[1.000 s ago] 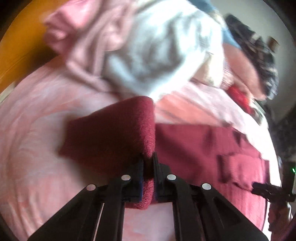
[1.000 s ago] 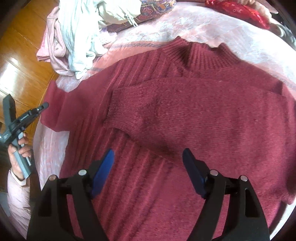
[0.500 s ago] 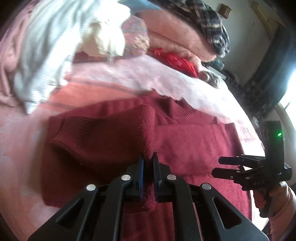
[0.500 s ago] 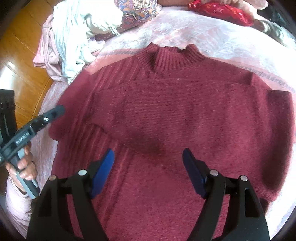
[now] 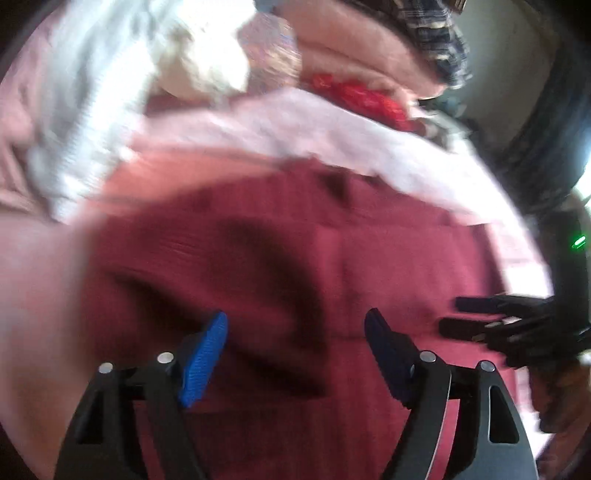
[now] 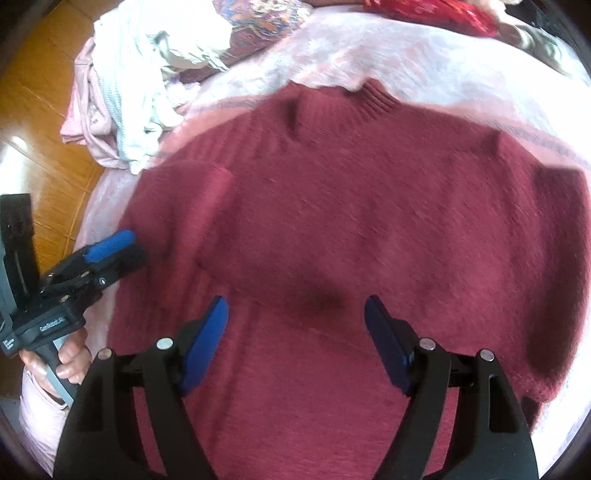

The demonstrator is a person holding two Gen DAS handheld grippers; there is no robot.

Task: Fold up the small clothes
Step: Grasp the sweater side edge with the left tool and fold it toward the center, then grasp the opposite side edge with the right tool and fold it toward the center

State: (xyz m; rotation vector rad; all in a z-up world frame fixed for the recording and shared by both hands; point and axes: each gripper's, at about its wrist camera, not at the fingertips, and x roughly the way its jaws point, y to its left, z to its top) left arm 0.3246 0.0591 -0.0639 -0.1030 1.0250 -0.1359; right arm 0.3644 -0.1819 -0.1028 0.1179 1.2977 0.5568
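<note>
A dark red knitted sweater [image 6: 351, 221] lies flat on the pink bedspread [image 6: 369, 48], collar at the far side, both sleeves folded across its body. It shows blurred in the left wrist view [image 5: 295, 258]. My left gripper [image 5: 295, 328] is open and empty above the sweater's left part; it also shows at the sweater's left edge in the right wrist view [image 6: 118, 247]. My right gripper [image 6: 295, 314] is open and empty above the sweater's lower middle; it shows at the right in the left wrist view [image 5: 476, 317].
A heap of white and pink clothes [image 6: 129, 85] lies at the bed's far left corner, with a patterned cloth [image 6: 258, 18] and a red item [image 6: 436, 11] at the far side. Wooden floor [image 6: 37, 92] lies left of the bed.
My left gripper has opened and let go of the sweater's sleeve, which now lies folded across the body. The right gripper has stayed open over the sweater.
</note>
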